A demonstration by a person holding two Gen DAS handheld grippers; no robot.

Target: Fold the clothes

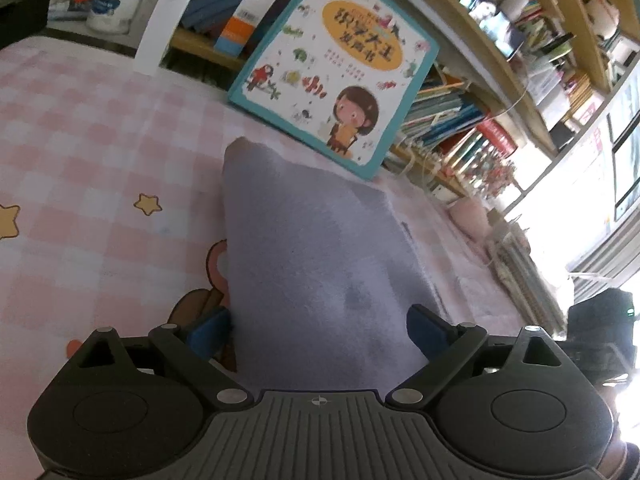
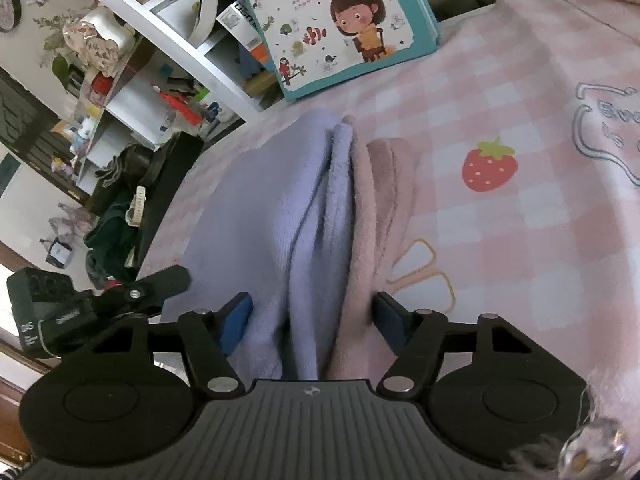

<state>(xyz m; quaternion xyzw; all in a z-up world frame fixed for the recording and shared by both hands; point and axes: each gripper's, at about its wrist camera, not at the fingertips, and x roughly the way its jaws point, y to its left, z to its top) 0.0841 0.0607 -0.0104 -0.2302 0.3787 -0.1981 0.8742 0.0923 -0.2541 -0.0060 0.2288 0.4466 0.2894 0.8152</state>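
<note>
On the pink checked sheet [image 2: 500,80], both wide-spread tongs [image 1: 318,328] [image 2: 312,320] straddle a folded lavender garment [image 1: 304,240].

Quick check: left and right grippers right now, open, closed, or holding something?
Left gripper: open, fingers either side of the lavender cloth, not pinching it.
Right gripper: open, fingers straddling the lavender cloth and pink cloth, no grip.

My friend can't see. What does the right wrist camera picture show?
The right gripper has its jaws wide apart around bunched cloth, a lilac garment beside a pink garment, on a pink checked sheet with a strawberry print. A children's picture book leans at the bed's far edge, with cluttered shelves behind.
</note>
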